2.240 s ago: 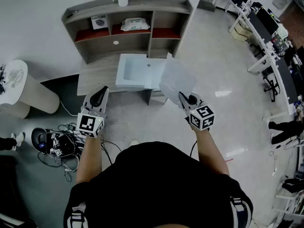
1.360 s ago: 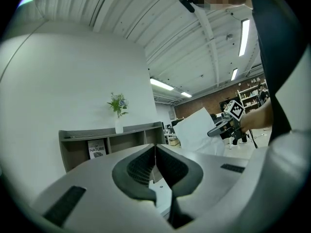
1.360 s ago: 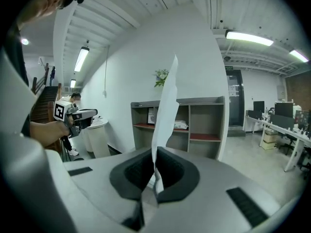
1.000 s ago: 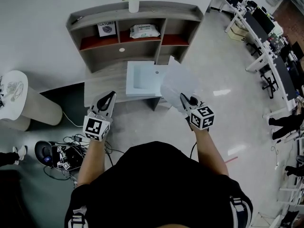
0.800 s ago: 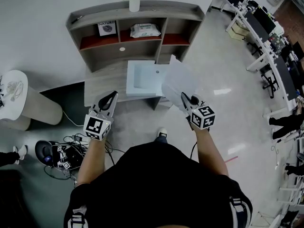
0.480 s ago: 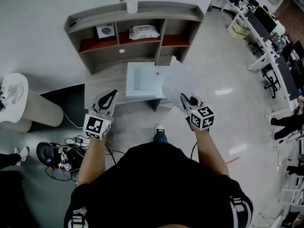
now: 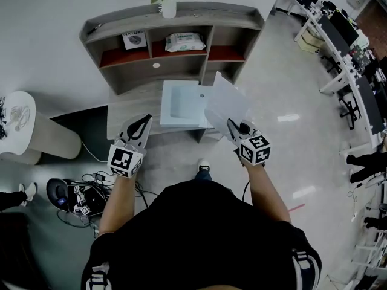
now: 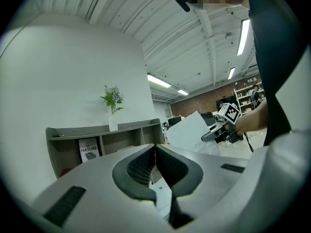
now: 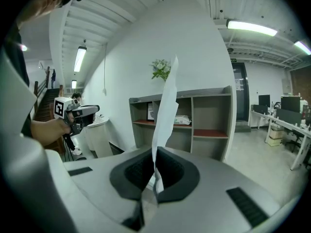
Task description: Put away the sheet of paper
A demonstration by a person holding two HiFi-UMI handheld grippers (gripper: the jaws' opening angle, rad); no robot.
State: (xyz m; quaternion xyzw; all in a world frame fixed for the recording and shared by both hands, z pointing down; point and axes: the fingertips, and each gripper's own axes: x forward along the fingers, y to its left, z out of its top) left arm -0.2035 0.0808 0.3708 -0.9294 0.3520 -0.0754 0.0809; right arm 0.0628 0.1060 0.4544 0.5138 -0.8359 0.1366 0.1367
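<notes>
Since the earliest frame the person has stepped closer to the desk: both tongs sit nearer its front edge, and a shoe [image 7: 204,167] now shows on the pale glossy floor [image 7: 284,89] between the arms.

The grey desk carries a shelf unit [image 7: 175,11] at the back of its tabletop [image 7: 130,104]. A round white side table [image 7: 27,122] stands well to the left, with a tangle of cables [image 7: 81,192] on the floor near it. From the desk's front, an open pale drawer [image 7: 181,104] juts out toward the person.

The sheet of paper [image 7: 225,104] is in the air, held up at a tilt just right of the drawer; in the head view its left edge overlaps the drawer's right corner. The right tongs [image 7: 231,124] pinch it at its lower edge, and the right gripper view shows the jaws pressed onto the sheet, which rises edge-on between them. The left tongs [image 7: 145,118] hang over the tabletop's front left, apart from the drawer, their jaws pressed together with nothing between them.

On the shelf unit's top stands a white vase [image 7: 169,8] of flowers. Below it, a book marked NATURE [image 7: 134,40] leans in the left cubby, and a pack of wipes [image 7: 184,41] lies in the middle one.
</notes>
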